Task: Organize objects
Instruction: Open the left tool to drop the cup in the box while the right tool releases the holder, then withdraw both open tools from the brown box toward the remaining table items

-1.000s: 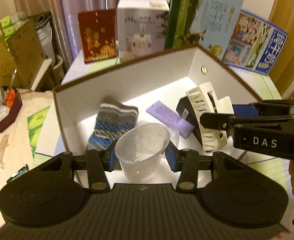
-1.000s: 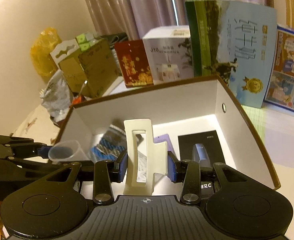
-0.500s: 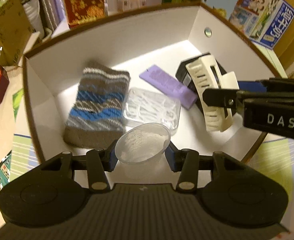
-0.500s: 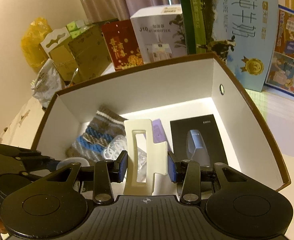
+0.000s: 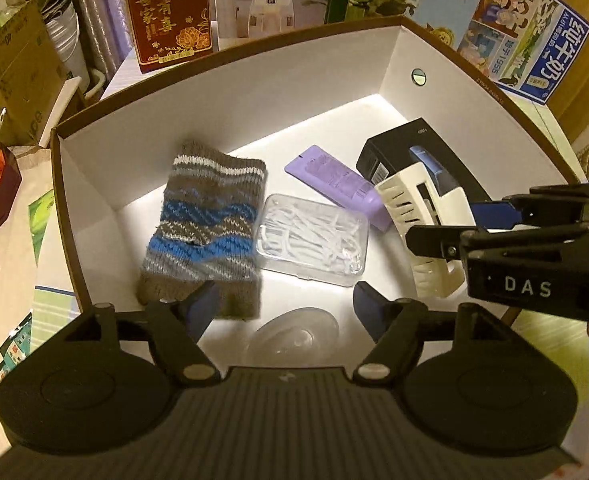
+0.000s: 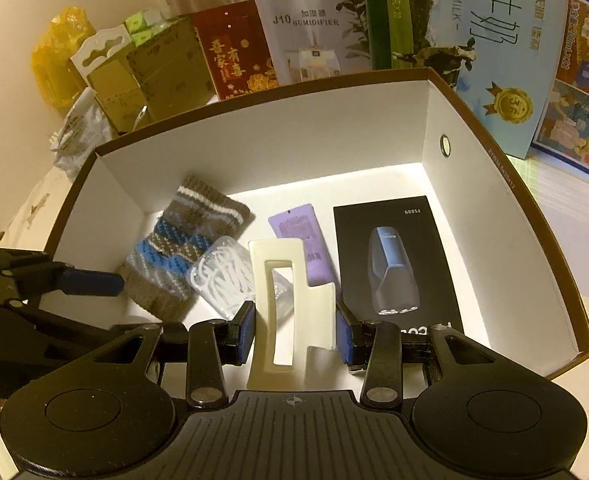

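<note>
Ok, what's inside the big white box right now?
Inside the box: a striped knit sock, a clear floss-pick case, a purple tube, a black shaver box and a clear cup. Its near corners are hidden by the grippers.

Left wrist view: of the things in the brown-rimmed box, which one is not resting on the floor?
The cream hair claw clip: the right gripper is shut on it, above the floor. The knitted sock, floss pick case, purple tube, shaver box and clear cup all lie flat.

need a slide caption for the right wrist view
Right gripper holds a cream hair claw clip over the open storage box.
</note>
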